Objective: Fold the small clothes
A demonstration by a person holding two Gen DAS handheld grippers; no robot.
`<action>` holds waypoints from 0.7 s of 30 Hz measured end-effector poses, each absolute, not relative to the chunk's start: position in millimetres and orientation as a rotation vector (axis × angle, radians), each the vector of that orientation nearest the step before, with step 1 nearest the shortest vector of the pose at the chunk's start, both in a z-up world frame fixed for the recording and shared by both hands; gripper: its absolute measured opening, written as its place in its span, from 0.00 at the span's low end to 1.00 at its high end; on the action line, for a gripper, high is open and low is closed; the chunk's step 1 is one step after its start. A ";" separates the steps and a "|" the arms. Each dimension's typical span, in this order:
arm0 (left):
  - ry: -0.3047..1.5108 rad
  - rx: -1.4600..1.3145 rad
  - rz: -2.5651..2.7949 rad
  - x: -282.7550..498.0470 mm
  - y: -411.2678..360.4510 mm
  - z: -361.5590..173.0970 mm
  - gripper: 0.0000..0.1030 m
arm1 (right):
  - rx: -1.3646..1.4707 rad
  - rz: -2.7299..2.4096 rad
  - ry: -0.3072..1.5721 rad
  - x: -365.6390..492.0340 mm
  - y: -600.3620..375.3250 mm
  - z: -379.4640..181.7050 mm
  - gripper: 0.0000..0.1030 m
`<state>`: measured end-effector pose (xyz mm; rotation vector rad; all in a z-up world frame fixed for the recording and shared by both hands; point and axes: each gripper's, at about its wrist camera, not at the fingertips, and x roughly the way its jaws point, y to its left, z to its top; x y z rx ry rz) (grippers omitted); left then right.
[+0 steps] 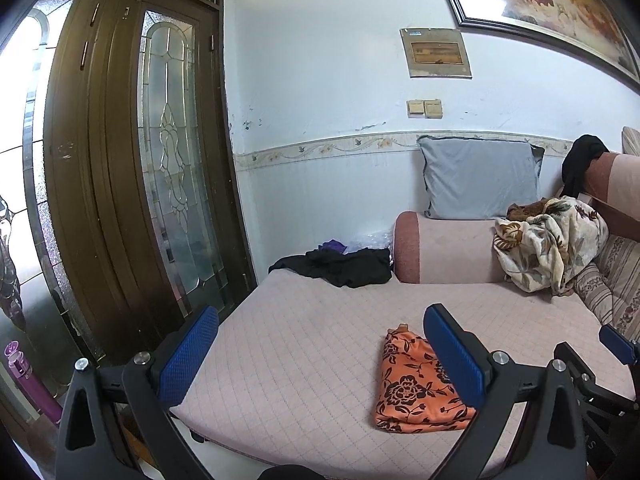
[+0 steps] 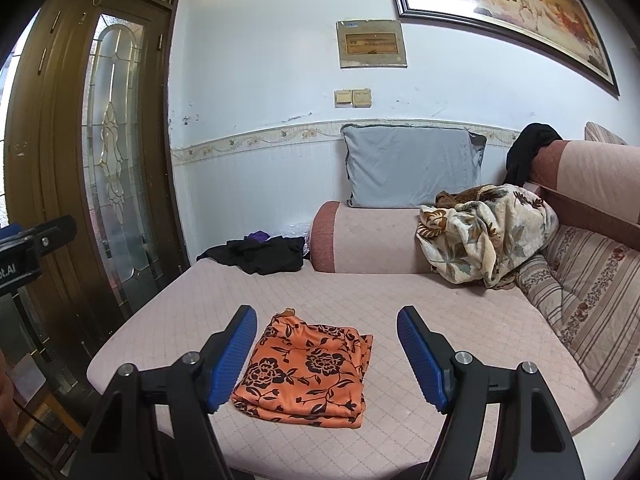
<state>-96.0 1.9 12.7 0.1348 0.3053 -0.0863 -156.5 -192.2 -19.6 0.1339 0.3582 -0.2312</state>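
The pink couch seat (image 2: 400, 312) spreads before me. The folded orange flowered cloth (image 2: 304, 372) lies flat near its front edge. My left tongs (image 1: 320, 356) and right tongs (image 2: 326, 356) hover wide apart, empty.

Orange cloth (image 2: 304, 372) with black flowers; pale pink quilted sofa seat (image 2: 360, 296); grey pillow (image 2: 412, 166).

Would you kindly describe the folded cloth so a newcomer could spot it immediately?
Start at the pink quilted sofa seat below the framed painting. Near its front edge lies the orange cloth, folded flat, printed with black flowers. The black clothes at the back are crumpled and plain.
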 end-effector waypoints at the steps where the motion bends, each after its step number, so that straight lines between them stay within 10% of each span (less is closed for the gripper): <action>1: 0.305 0.135 -0.090 -95.7 1.8 12.7 0.99 | 0.132 -0.231 0.358 -156.2 -191.6 -19.3 0.73; 21: 0.326 0.122 -0.102 -69.9 2.5 11.0 0.99 | 0.088 -0.210 0.395 -128.3 -181.6 -24.3 0.73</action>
